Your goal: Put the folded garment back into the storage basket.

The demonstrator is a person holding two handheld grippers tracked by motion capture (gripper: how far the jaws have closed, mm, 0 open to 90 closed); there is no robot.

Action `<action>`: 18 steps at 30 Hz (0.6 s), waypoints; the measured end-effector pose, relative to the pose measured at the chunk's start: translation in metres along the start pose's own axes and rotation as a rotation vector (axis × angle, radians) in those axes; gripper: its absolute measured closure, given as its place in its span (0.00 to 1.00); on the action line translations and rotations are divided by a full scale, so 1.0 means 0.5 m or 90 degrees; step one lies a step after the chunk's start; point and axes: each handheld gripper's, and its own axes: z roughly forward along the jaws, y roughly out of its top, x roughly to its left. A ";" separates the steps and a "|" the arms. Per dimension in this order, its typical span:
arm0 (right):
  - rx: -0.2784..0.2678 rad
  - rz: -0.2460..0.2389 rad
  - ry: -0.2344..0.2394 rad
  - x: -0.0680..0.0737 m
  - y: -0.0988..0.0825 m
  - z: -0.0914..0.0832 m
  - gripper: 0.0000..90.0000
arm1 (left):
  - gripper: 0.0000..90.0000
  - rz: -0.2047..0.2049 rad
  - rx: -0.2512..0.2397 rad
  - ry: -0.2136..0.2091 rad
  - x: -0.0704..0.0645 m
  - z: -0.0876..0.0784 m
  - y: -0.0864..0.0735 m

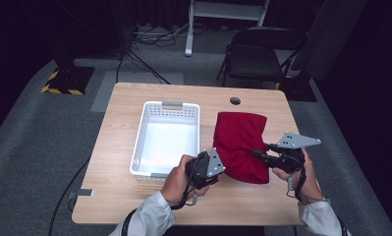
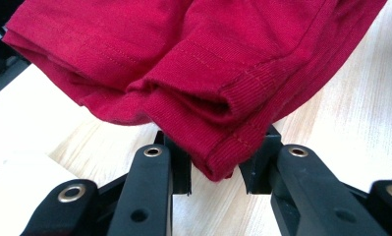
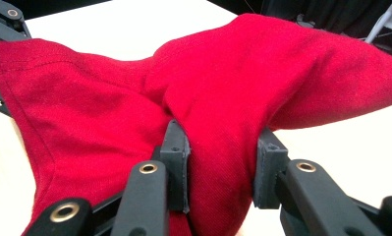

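Note:
A folded red cloth (image 1: 240, 142) lies on the right half of the wooden table (image 1: 129, 196), its near end lifted. At the cloth's near left corner, my left gripper (image 1: 220, 164) is shut on it. In the left gripper view the ribbed hem of the cloth (image 2: 218, 98) is pinched between the pads of that gripper (image 2: 214, 169). My right gripper (image 1: 260, 155) is shut on the cloth's near right edge. In the right gripper view a thick fold of the cloth (image 3: 223, 98) is squeezed between its own pads (image 3: 222, 169), and the cloth sags between the two grips.
A white slotted basket (image 1: 139, 142) with nothing in it stands just left of the cloth. A round cable hole (image 1: 235, 101) sits near the table's far edge. Beyond the table are a black folding chair (image 1: 255, 59) and floor cables.

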 end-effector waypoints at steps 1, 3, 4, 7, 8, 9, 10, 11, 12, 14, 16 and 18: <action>0.000 -0.003 0.000 0.001 0.004 0.002 0.73 | 0.77 -0.001 -0.001 0.001 0.002 -0.002 -0.001; 0.001 -0.007 0.001 0.002 0.012 0.005 0.73 | 0.77 -0.003 -0.001 0.004 0.006 -0.006 -0.003; 0.000 -0.009 0.002 0.003 0.015 0.008 0.73 | 0.77 -0.003 0.000 0.006 0.007 -0.007 -0.004; 0.001 -0.014 0.004 0.005 0.024 0.015 0.73 | 0.77 -0.007 -0.002 0.010 0.013 -0.013 -0.007; 0.000 -0.014 0.005 0.006 0.026 0.017 0.73 | 0.77 -0.006 -0.001 0.011 0.015 -0.016 -0.008; -0.001 -0.015 0.006 0.007 0.029 0.018 0.73 | 0.77 -0.008 -0.003 0.013 0.016 -0.018 -0.009; -0.002 -0.016 0.007 0.008 0.031 0.020 0.73 | 0.77 -0.010 -0.004 0.014 0.018 -0.020 -0.010; -0.003 -0.016 0.008 0.008 0.033 0.022 0.73 | 0.77 -0.010 -0.005 0.015 0.019 -0.023 -0.011; -0.004 -0.018 0.009 0.009 0.036 0.023 0.73 | 0.77 -0.011 -0.006 0.016 0.021 -0.025 -0.013; -0.005 -0.019 0.012 0.012 0.040 0.026 0.73 | 0.77 -0.011 -0.007 0.019 0.023 -0.030 -0.016; -0.006 -0.021 0.014 0.015 0.045 0.030 0.73 | 0.77 -0.011 -0.007 0.023 0.026 -0.033 -0.020; -0.004 -0.026 0.015 0.017 0.049 0.036 0.73 | 0.77 -0.015 -0.007 0.025 0.029 -0.037 -0.024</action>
